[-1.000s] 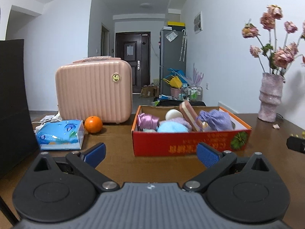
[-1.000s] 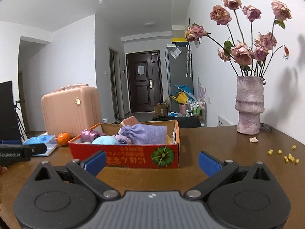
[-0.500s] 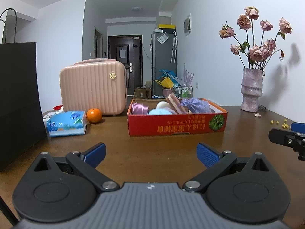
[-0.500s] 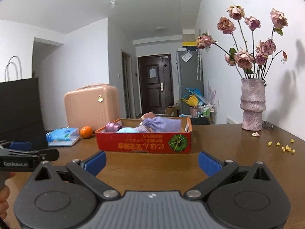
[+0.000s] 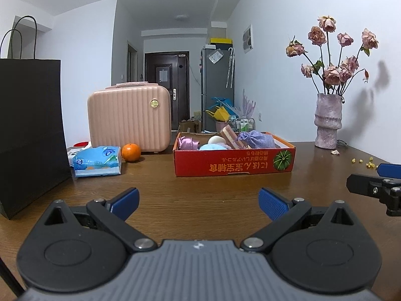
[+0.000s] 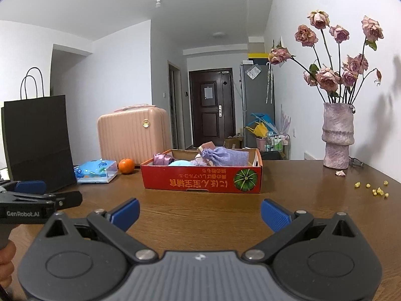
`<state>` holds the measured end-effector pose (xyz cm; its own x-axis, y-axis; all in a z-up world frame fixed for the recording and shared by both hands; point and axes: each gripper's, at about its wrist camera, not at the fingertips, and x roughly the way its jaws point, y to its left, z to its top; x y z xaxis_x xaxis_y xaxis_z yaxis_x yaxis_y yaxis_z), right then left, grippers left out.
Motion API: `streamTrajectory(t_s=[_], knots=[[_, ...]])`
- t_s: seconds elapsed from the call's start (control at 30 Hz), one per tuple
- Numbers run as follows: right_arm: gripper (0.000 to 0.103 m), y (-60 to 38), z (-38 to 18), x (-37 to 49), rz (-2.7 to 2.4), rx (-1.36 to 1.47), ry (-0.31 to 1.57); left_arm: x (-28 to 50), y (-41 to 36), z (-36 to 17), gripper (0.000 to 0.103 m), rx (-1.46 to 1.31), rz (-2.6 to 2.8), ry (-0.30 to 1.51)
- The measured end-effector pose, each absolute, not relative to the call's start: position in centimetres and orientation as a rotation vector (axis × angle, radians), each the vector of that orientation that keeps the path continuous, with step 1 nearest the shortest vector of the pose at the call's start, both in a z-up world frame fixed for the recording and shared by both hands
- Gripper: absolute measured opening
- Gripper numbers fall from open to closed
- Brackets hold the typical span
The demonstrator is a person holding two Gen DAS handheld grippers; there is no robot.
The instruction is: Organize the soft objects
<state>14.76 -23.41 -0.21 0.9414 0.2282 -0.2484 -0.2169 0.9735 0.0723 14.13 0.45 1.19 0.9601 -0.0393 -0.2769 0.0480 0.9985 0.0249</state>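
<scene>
the left tongs (image 5: 198,202) hung low over the brown bench (image 5: 213,195), spread wide with nothing between the blue pads. the right tongs (image 6: 199,213) matched them — wide apart and empty too, level beside them. ahead sat the red cardboard box (image 5: 234,166), well apart from both tongs, with the soft objects inside it: a lilac drawstring pouch (image 5: 255,139) heaped on the right part, a shiny purple bundle (image 5: 186,142) at the left end, a pale blue soft thing (image 5: 211,146) low in the middle, a cream round piece (image 5: 217,139) behind it and a striped pink block (image 5: 231,135) leaning on edge. left of the box — an orange (image 5: 130,152) just beside a blue tissue pack (image 5: 96,161), a pink case (image 5: 129,118) upright behind them, a black paper bag (image 5: 30,130) at the far left. a vase (image 5: 327,123) of dried roses stood off right.
</scene>
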Motion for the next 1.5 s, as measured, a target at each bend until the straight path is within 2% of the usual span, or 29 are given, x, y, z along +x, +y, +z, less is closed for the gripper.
streamTrajectory(t_s=[1.5], knots=[[0.103,-22.9,0.2,13.9,0.236,0.041,0.25,12.7,0.3,1.9,0.103,0.039,-0.05,0.242]])
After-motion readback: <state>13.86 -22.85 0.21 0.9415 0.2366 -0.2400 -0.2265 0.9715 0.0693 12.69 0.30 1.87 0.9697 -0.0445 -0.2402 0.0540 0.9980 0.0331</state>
